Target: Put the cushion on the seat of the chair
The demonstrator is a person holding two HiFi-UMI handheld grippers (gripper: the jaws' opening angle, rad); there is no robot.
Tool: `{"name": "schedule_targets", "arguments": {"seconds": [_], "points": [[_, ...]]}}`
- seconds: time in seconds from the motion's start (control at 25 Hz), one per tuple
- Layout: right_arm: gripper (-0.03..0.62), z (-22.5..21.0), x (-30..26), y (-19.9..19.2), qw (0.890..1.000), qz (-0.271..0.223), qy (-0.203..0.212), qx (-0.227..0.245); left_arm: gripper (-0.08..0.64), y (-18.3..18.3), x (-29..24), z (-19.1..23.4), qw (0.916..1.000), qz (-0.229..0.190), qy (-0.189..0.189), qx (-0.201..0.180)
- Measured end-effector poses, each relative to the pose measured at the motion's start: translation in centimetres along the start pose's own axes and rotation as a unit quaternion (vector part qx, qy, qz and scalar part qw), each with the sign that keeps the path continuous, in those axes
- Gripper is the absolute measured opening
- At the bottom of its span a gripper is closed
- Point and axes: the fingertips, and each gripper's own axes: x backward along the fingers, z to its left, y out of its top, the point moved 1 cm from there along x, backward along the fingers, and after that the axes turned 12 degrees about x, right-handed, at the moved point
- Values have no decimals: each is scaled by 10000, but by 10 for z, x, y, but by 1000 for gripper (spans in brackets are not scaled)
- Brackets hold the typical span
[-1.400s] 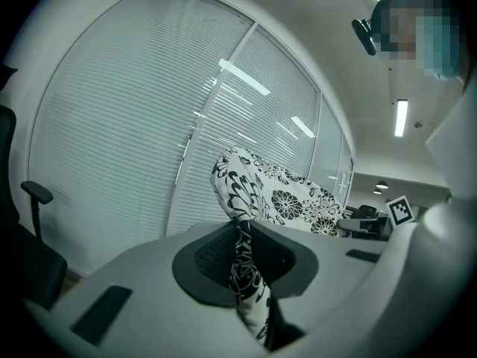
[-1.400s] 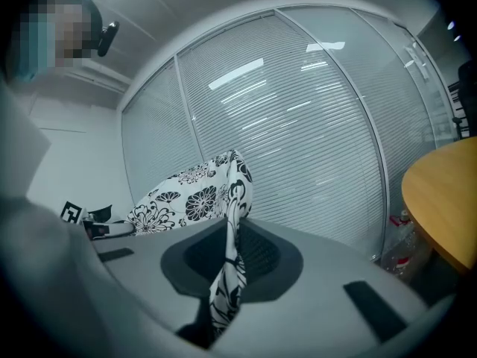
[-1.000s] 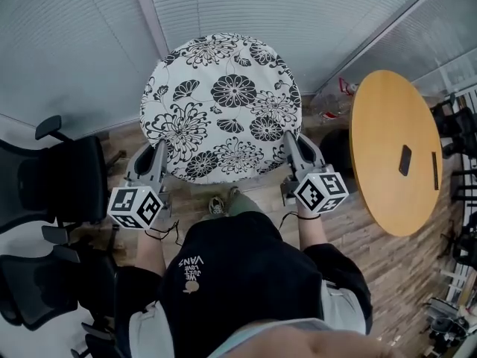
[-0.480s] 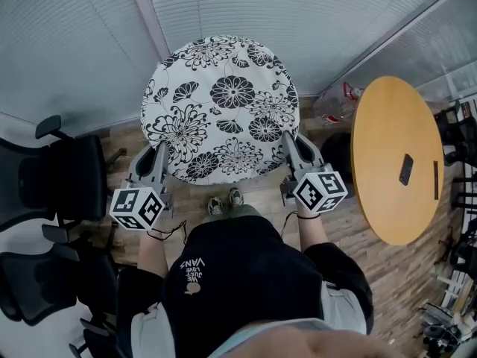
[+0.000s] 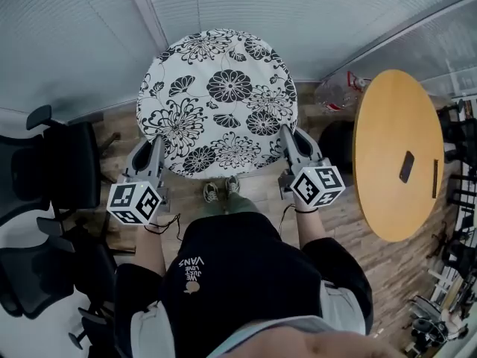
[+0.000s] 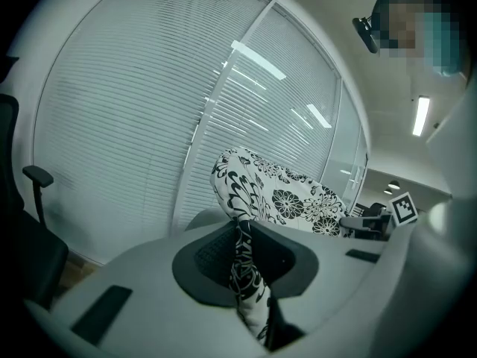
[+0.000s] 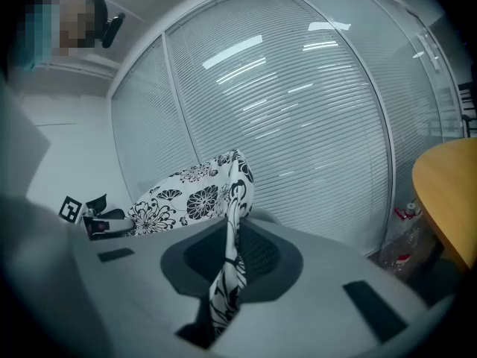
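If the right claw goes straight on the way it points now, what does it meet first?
The cushion gripped in the right claw lies in that line; beyond it, probably the blind-covered wall, depth unclear.

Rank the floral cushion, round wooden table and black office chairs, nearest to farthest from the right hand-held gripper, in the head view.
1. floral cushion: edge pinched in the right hand-held gripper.
2. round wooden table: off to its right, apart.
3. black office chairs: far left, past the left hand-held gripper.
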Motion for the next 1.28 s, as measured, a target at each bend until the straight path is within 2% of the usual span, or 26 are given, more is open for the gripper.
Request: {"name": "schedule_targets", "arguments": {"seconds": [1.28], "points": [[35,-6,-6,5,9981,608,16,-87,46,1,-1,0,9984,381,312,292]]}}
